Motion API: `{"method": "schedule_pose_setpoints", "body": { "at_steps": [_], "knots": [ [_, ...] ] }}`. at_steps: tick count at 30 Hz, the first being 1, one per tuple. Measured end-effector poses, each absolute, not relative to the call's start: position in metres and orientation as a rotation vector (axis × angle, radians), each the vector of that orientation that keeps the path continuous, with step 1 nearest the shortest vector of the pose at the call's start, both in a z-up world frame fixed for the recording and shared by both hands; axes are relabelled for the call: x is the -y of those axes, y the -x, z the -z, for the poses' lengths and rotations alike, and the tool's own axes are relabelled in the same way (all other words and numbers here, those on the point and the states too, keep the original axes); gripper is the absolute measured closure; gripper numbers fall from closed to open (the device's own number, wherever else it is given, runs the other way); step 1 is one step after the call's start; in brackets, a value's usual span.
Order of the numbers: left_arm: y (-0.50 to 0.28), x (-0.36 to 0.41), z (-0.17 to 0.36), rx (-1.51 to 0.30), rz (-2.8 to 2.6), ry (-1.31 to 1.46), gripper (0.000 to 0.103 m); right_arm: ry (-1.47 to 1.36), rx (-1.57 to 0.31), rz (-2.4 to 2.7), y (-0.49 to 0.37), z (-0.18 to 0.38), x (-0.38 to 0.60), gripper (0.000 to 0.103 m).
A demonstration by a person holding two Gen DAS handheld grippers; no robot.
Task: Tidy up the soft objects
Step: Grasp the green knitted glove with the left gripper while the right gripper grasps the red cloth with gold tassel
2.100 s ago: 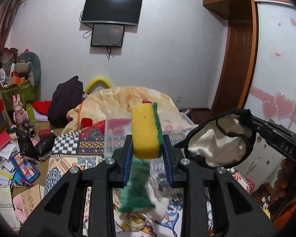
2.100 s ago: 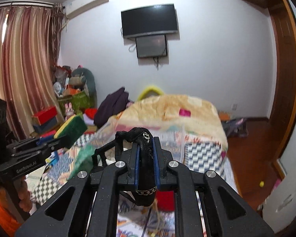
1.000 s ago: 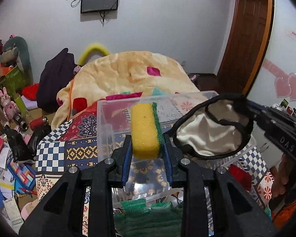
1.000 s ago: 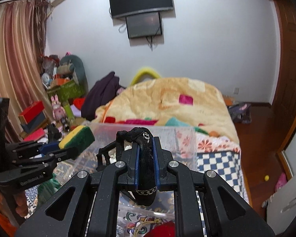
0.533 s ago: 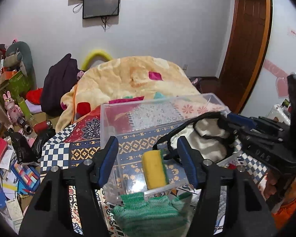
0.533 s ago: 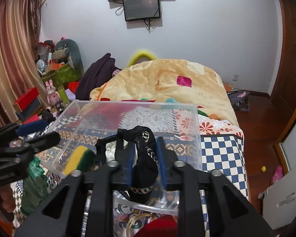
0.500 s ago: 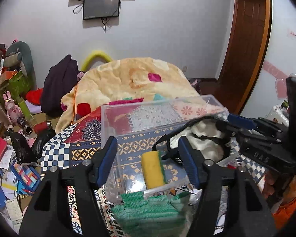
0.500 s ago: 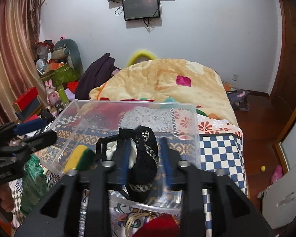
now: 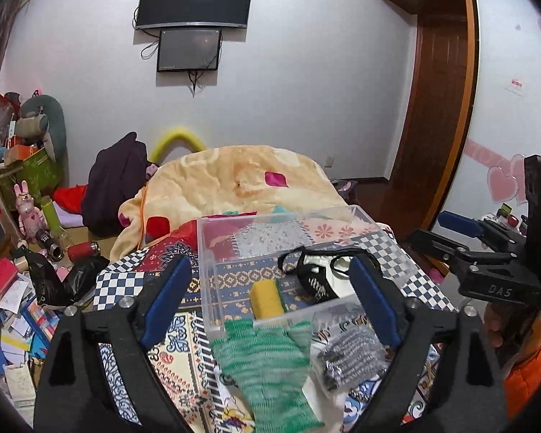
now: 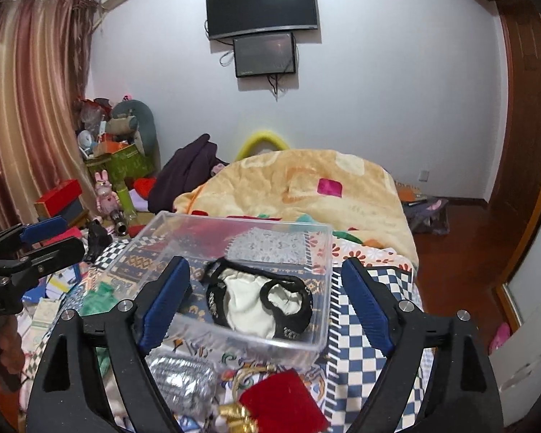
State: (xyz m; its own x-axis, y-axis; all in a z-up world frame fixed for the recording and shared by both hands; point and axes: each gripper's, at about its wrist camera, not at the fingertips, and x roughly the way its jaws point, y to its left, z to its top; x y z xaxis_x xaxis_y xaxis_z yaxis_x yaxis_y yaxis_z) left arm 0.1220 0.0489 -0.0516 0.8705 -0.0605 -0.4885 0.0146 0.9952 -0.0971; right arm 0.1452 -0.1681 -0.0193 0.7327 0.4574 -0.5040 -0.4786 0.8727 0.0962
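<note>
A clear plastic bin (image 9: 212, 252) (image 10: 321, 238) sits on the patterned bed cover. Inside lie a yellow-and-green sponge (image 9: 267, 299) and a black-and-white cloth pouch (image 9: 317, 278) (image 10: 256, 303). My left gripper (image 9: 267, 306) is open and empty, held back above the bin's near edge. My right gripper (image 10: 263, 299) is open and empty, above the bin's near side. A green knitted cloth (image 9: 267, 364) (image 10: 97, 299) lies in front of the bin. The right gripper also shows in the left wrist view (image 9: 461, 234), and the left gripper in the right wrist view (image 10: 50, 238).
A steel scourer in a bag (image 9: 353, 361) (image 10: 180, 379) lies by the bin. A red velvet pouch (image 10: 285, 404) sits near the right gripper. An orange blanket (image 9: 234, 187) is heaped behind the bin. Clutter (image 9: 14, 288) covers the floor at left. A wooden door (image 9: 436, 108) stands at right.
Both grippers opened wide and pulled back from the bin. The sponge and the pouch, held above the bin a second ago, now lie inside it.
</note>
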Motion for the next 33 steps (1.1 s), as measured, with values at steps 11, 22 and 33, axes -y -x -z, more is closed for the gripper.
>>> {"method": "schedule_pose_setpoints", "body": {
  "at_steps": [11,22,33],
  "knots": [
    [-0.104,-0.051,0.095,-0.614,0.035,0.127,0.009,0.088,-0.657,-0.499,-0.125,0.062,0.18,0.016],
    [-0.097,-0.04,0.142,-0.712,0.035,0.138,0.012,0.095,-0.86,-0.536,-0.136,0.117,0.174,0.016],
    [-0.098,-0.038,0.151,-0.733,0.061,0.135,0.06,0.07,-0.888,-0.559,-0.136,0.126,0.177,0.041]
  ]
}}
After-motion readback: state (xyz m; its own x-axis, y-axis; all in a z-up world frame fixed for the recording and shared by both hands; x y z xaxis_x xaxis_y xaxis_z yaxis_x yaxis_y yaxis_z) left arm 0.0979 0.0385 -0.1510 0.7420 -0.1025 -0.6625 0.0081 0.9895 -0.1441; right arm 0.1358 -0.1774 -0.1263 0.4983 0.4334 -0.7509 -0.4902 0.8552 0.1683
